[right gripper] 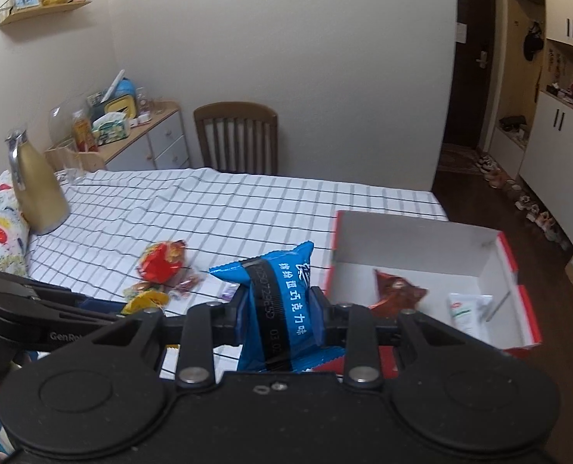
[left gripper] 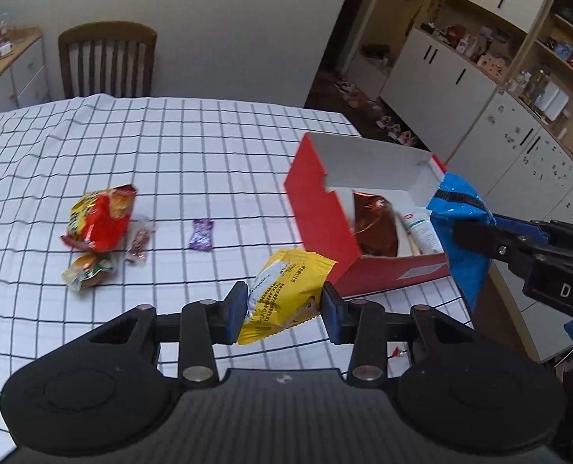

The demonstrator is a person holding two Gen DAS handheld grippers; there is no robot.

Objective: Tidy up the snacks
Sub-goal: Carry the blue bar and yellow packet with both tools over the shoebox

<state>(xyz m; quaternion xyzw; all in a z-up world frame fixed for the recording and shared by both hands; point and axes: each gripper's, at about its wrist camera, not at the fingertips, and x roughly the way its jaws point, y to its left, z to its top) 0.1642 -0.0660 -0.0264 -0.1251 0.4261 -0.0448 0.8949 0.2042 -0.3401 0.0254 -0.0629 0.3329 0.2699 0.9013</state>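
Observation:
My left gripper [left gripper: 282, 309] is shut on a yellow snack packet [left gripper: 286, 286], held above the checked tablecloth just left of the red box [left gripper: 317, 208]. My right gripper [right gripper: 278, 309] is shut on a blue snack packet [right gripper: 282, 282], held at the box's near left corner. The open box [right gripper: 414, 239] has white inner walls and holds a brown-red packet [right gripper: 398, 294] and a white tube [right gripper: 464, 309]. On the cloth lie a red-and-yellow bag [left gripper: 100, 220], a small bun packet [left gripper: 89, 270], a reddish candy [left gripper: 141, 241] and a purple candy [left gripper: 201, 235].
A gold thermos jug [right gripper: 38, 193] stands at the table's far left corner. A wooden chair [right gripper: 236, 139] stands behind the far edge. The box sits near the table's right edge, with floor and white cabinets [left gripper: 441, 77] beyond.

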